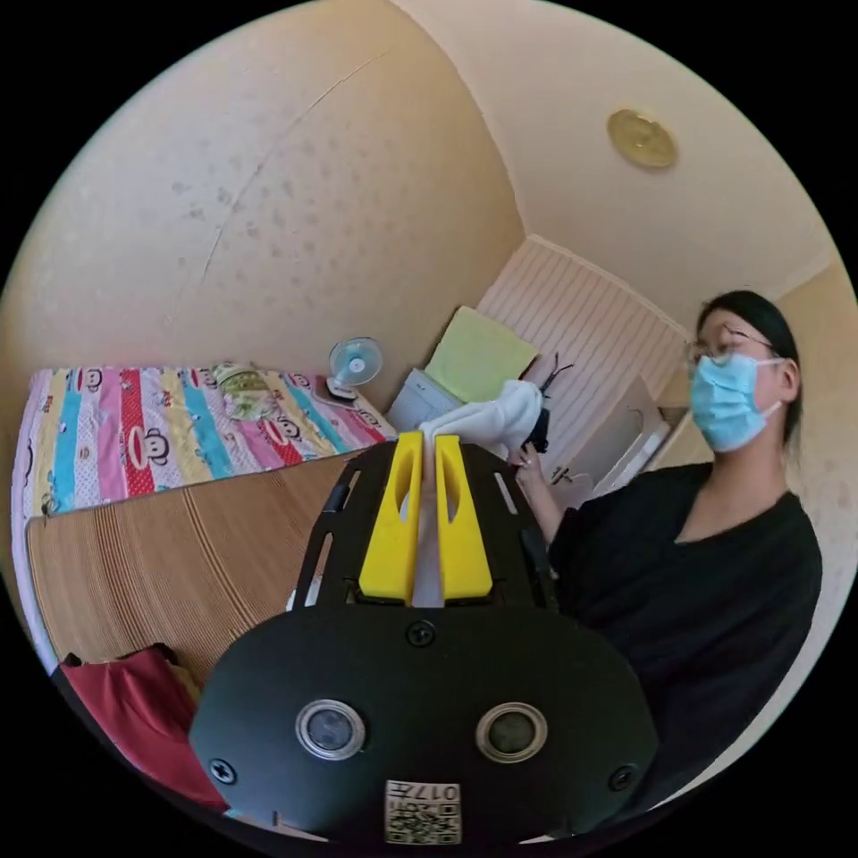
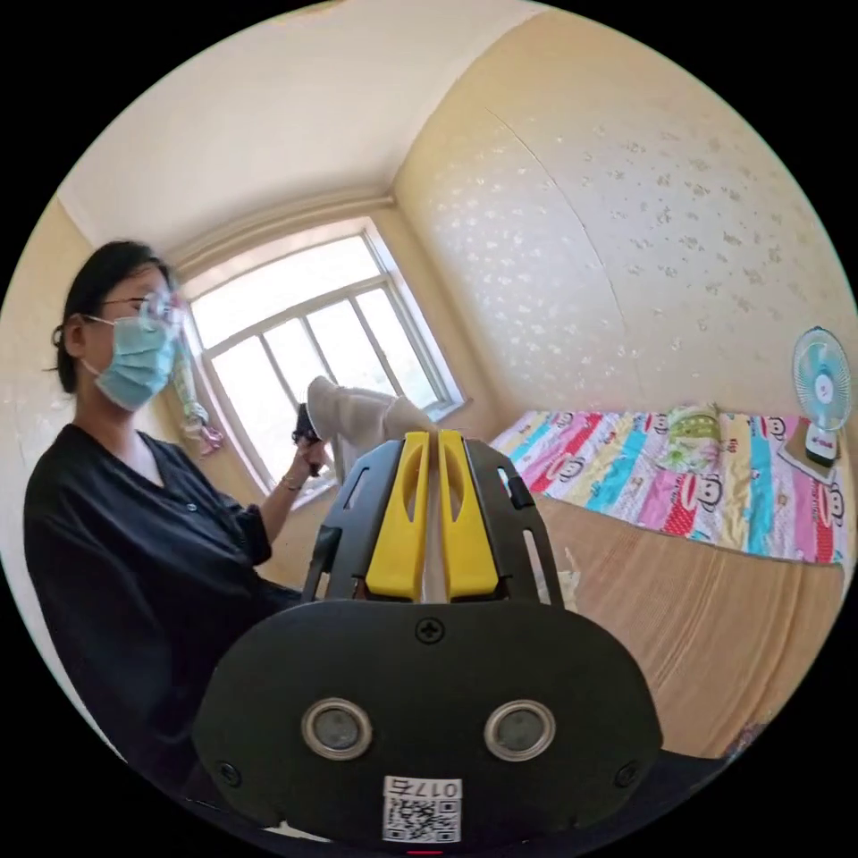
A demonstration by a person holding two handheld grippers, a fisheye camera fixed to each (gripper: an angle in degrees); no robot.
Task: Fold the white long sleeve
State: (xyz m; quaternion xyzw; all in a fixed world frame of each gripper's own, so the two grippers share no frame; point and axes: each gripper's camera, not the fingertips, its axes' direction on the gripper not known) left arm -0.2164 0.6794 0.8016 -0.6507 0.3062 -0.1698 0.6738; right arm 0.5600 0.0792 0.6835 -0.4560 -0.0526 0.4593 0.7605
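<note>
— Where the yellow jaws of the left gripper come together, what sits between them?

— White cloth. Both jaws press on a strip of the white long sleeve, a soft knit that bunches into a rounded lump just past the tips, held up in the air and well above the bed.

— And the right gripper?

— Its jaws stand almost together, with a pale sliver of cloth in the narrow gap between them. Beyond them, in the right gripper view, the white long sleeve hangs as a folded, drooping mass in front of the window, beside the person's hand, which grips a dark handle.

— What about the surfaces in the room?

— A ribbed, tan woven mat covers the bed, its fine lines running in parallel. Next to it lies a striped sheet in pink, blue, yellow and red with cartoon monkey faces. A small round fan with pale blue blades stands at the far end of that sheet. The walls carry a faint speckled pattern.

— Any containers?

— None that I can make out. A red cloth lies crumpled at the near edge of the mat, and a yellow-green flat sheet leans against a grey boxy shape whose contents I cannot tell.
</note>
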